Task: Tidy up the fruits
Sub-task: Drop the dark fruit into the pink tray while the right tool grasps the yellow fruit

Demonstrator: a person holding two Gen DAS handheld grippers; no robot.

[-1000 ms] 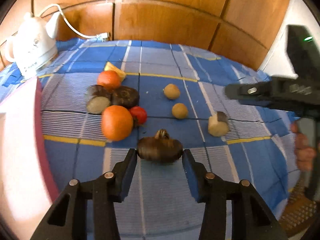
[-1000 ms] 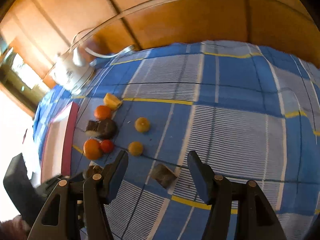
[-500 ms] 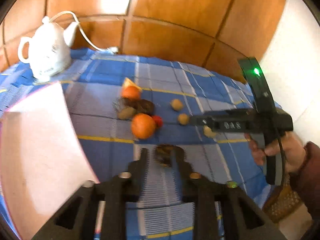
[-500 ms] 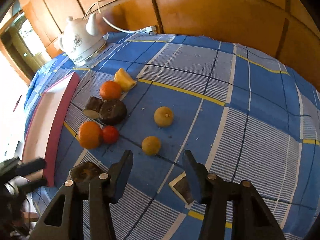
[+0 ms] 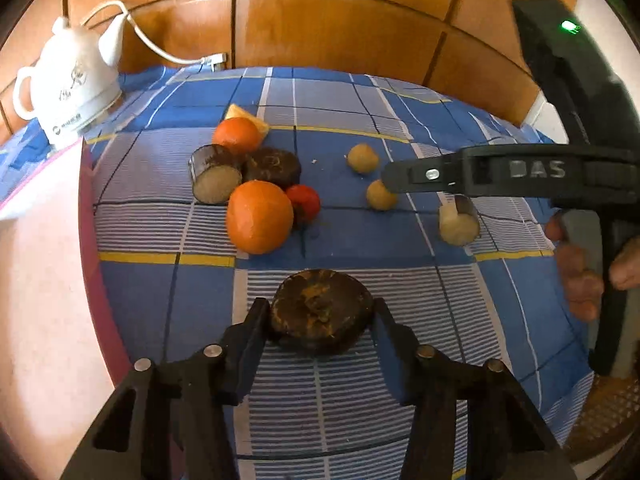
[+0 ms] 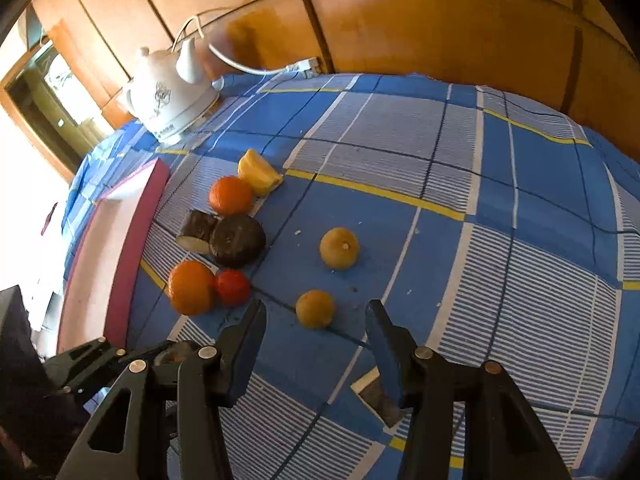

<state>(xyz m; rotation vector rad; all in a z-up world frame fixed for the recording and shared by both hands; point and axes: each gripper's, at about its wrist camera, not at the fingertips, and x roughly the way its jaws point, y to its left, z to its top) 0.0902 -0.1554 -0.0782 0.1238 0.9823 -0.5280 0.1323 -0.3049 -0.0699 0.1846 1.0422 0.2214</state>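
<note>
On the blue checked cloth point(image 5: 360, 96), left jaws opening around dark fruit point(image 5: 322, 314); right jaws spread.

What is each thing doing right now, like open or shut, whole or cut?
left gripper: jaws opening, dark round fruit between them
dark round fruit: whole, flat face up
right gripper: open, empty
kettle: upright, lid on
big orange: whole
yellow wedge: cut
</note>
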